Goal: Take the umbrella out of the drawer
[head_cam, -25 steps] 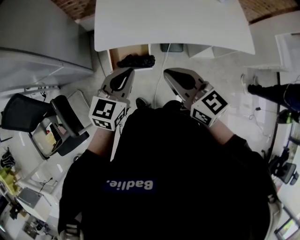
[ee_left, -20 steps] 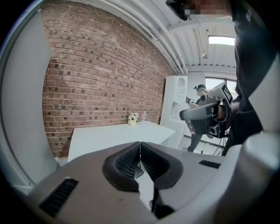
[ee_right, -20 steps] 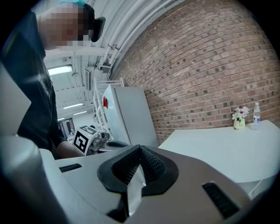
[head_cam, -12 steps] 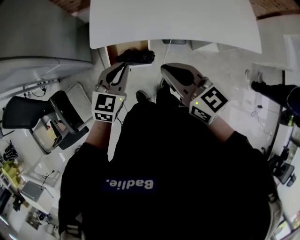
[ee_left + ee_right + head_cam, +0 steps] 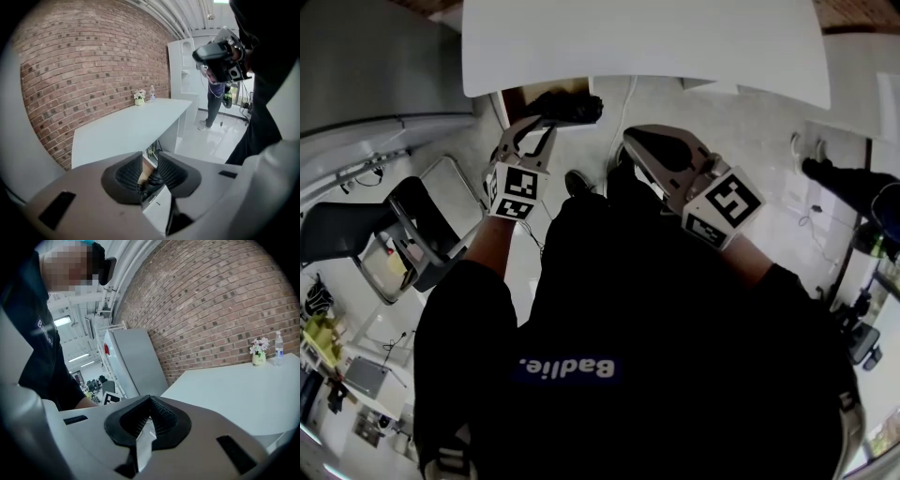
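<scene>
A black folded umbrella lies in the open wooden drawer under the white table. My left gripper points down at the drawer, its tips just short of the umbrella. Its jaws are opening, with nothing pressed between the pads. Through the gap of the left gripper I see the umbrella and the drawer's white front. My right gripper hovers over the floor to the right of the drawer. The right gripper is shut and empty.
A black office chair stands at the left, below a grey cabinet. A cable runs down from the table. Someone's shoe is at the right. On the table stand a flower pot and a bottle.
My left gripper has sunk toward the drawer and its jaws have parted. The right gripper has drifted only slightly. The umbrella has not moved.
</scene>
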A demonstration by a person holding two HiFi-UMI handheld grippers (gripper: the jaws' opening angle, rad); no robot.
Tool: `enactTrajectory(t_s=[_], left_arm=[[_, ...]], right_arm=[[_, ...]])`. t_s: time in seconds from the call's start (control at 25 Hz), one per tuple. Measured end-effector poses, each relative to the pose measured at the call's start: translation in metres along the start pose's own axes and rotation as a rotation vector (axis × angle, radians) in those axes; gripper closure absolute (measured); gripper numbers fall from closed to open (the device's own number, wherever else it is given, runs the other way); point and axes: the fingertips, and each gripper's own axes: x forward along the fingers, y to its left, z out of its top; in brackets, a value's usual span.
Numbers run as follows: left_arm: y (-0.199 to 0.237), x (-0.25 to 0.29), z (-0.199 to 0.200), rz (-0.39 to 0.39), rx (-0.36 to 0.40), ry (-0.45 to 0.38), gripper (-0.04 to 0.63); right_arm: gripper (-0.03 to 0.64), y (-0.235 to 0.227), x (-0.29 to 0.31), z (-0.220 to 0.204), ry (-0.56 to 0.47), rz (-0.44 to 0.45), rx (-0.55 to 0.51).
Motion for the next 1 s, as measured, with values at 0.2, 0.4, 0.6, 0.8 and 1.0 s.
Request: enactTrajectory(t_s=[0.2, 0.4, 0.6, 0.8, 1.0], left_arm=[[0.0, 0.043, -0.053, -0.043, 0.098, 0.126, 0.465], [0.007, 0.08, -0.09, -0.087, 0.175, 0.236, 0.443], [0.016, 0.111, -0.128, -0.116, 0.216, 0.323, 0.437], [0.013, 0.134, -0.158, -0.16, 0.256, 0.387, 0.431], [0.011, 0.15, -0.19, -0.202, 0.285, 0.468, 0.407]], right_arm=[[0.591, -0.014, -0.007, -0.005, 0.013, -0.037, 0.01], [0.591, -0.028, -0.018, -0.008, 0.032, -0.089, 0.024], [0.591, -0.035, -0.019, -0.014, 0.044, -0.124, 0.042], [0.591, -0.035, -0.02, -0.015, 0.033, -0.146, 0.068], [0.591, -0.037, -0.025, -0.02, 0.043, -0.176, 0.083]])
